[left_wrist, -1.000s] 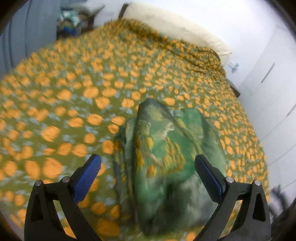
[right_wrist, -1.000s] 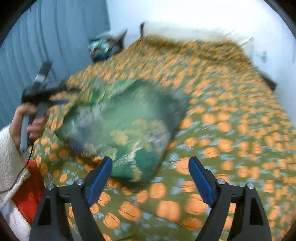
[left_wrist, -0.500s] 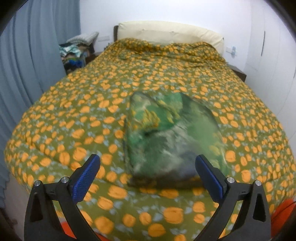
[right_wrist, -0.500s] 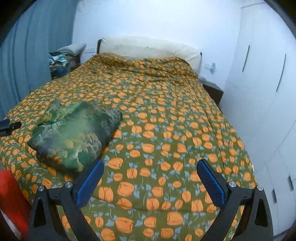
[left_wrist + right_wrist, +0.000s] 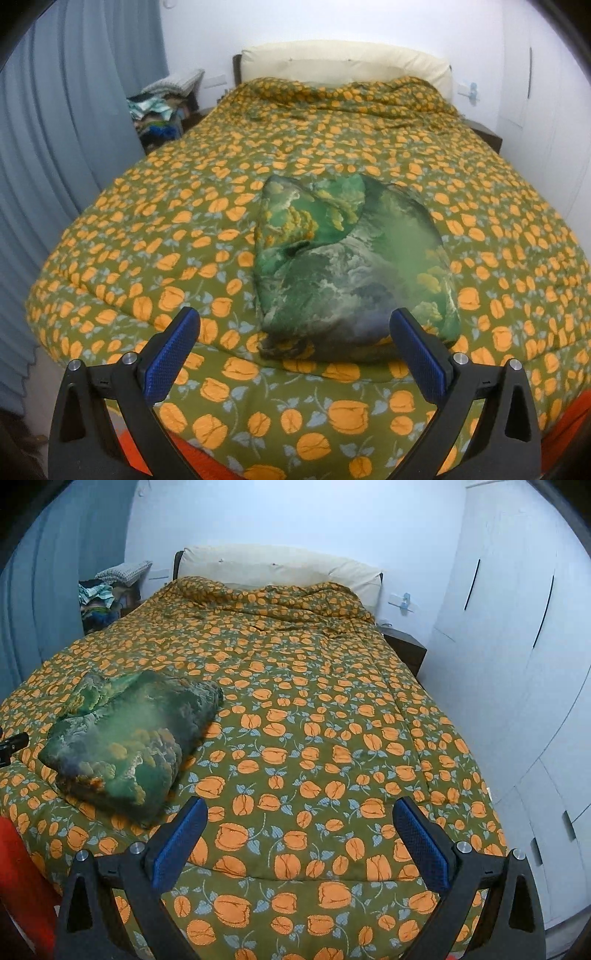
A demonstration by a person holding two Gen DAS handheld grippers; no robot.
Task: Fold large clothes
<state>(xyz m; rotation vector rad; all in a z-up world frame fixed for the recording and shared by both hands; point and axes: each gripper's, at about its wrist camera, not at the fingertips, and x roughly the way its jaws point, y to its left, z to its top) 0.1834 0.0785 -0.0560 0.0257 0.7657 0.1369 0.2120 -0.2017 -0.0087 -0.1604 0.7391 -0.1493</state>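
Note:
A folded green patterned garment point(image 5: 351, 266) lies as a thick bundle near the foot of the bed, on the olive quilt with orange flowers point(image 5: 184, 229). My left gripper point(image 5: 295, 350) is open and empty, held back from the bed just short of the bundle's near edge. In the right wrist view the same bundle point(image 5: 129, 734) lies at the left. My right gripper point(image 5: 299, 842) is open and empty, over the foot of the bed, to the right of the bundle and apart from it.
A cream headboard point(image 5: 343, 62) stands at the far end. A heap of clothes point(image 5: 162, 110) sits on a stand at the back left by the blue curtain point(image 5: 66, 147). A dark nightstand point(image 5: 404, 650) and white wardrobes point(image 5: 517, 664) line the right. Something red point(image 5: 22, 878) shows at the lower left.
Both grippers have pulled back from the bundle toward the foot of the bed and levelled out. The right one has swung to the right. The bundle lies still.

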